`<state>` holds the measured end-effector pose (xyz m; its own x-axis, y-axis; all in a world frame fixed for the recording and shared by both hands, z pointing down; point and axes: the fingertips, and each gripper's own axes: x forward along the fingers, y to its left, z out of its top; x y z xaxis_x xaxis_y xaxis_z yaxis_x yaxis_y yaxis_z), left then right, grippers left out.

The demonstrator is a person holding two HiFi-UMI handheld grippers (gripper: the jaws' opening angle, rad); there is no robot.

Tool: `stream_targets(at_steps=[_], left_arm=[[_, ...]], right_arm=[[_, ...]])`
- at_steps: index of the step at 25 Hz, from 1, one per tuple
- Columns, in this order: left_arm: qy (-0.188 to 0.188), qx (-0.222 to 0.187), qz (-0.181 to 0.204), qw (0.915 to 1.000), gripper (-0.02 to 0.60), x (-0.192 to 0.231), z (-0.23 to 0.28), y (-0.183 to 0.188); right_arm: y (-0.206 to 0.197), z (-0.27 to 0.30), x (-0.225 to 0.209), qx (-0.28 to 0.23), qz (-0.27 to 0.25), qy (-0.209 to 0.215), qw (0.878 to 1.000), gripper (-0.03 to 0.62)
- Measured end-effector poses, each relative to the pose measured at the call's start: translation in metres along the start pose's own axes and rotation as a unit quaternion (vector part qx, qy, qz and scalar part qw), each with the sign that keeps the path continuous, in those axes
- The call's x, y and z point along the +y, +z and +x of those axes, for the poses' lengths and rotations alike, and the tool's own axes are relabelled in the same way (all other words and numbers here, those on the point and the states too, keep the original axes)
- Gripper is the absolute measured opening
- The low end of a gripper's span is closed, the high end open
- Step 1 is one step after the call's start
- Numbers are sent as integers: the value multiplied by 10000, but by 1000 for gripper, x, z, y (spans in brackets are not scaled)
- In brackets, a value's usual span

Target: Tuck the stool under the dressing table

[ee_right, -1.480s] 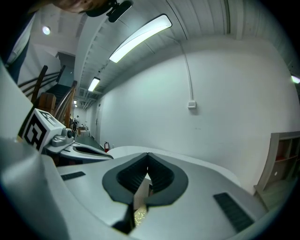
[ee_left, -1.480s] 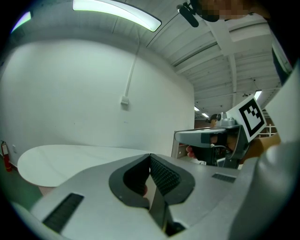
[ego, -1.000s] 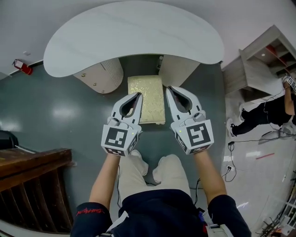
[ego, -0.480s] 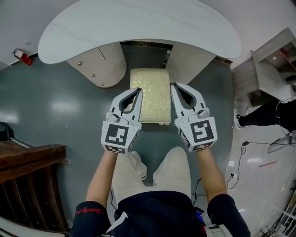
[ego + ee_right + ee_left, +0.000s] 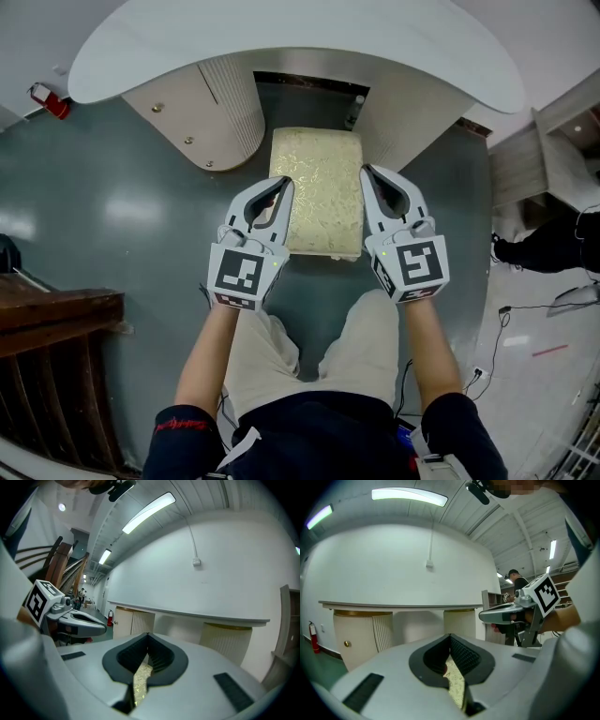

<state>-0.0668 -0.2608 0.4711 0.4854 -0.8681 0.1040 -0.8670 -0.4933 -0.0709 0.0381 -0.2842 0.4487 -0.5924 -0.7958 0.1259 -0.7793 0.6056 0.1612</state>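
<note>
Now: stool on the floor, far end just under dressing table, most of it outside. Left tongs, right tongs — both pressed together, empty — newly lowered flanking stool; push pending.

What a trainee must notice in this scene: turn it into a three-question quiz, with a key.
1. True or false: the left tool and the right tool both have their jaws shut, with nothing gripped.
2. In the head view, the pale gold rectangular cushioned stool lies: A) between the two tools; B) left of both tools; C) on top of the table.
3. Short answer: is the stool's seat already under the top of the white curved-top dressing table?

Key: 1 true. 2 A. 3 No, the whole seat shows in front of the table's knee gap.
</note>
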Motion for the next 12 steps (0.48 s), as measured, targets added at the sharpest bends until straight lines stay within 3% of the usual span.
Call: stream_targets(at_steps=[12], left_arm=[[179,-114,78,9997,15,0,7,-68]], right_arm=[[-67,7,7,-248,-71,89,9996,15]])
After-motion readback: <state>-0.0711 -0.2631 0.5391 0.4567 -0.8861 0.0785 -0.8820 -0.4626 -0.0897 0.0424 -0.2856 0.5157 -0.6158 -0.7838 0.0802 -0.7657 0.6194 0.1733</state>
